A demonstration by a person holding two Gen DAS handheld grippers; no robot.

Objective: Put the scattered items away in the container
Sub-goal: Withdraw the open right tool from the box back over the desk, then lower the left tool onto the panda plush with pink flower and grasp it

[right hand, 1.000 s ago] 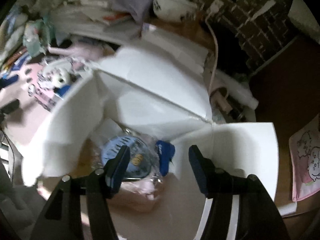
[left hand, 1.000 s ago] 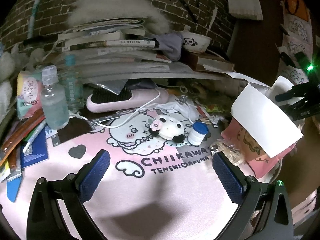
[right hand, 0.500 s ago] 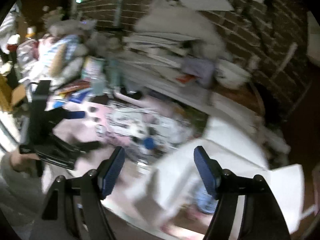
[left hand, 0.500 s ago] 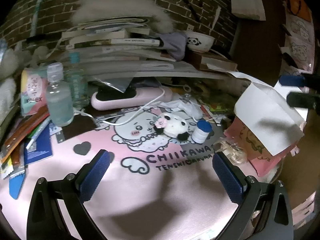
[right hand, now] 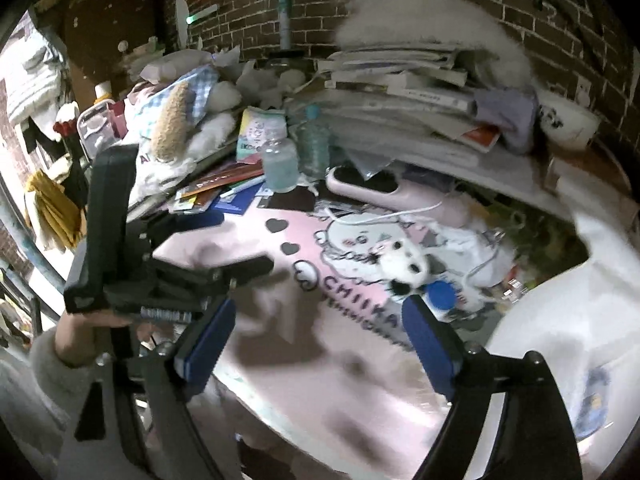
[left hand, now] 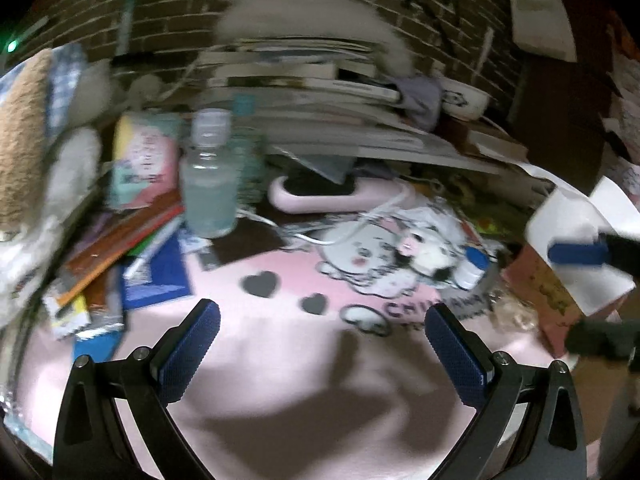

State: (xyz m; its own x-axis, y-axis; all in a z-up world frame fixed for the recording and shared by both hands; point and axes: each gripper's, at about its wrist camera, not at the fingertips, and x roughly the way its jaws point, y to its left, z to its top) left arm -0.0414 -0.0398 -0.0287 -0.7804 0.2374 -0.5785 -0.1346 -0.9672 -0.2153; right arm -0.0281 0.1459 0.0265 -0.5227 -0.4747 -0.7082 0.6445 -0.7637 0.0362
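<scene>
— Container (left hand: 576,256), where is it?
— At the right edge of the pink mat (left hand: 280,360), a box with white flaps up; its inside is cut off in the left wrist view and smeared white in the right.
— Loose items?
— A panda plush (right hand: 404,266) and a blue-capped jar (right hand: 440,295) lie side by side on the mat, near the box; a clear bottle (left hand: 208,184) stands by the book stack. Print on the mat is partly blurred.
— Left gripper (left hand: 324,344)?
— Fingers spread wide over the mat, nothing between them.
— Right gripper (right hand: 316,344)?
— Also wide apart and empty, above the mat's near edge.
</scene>
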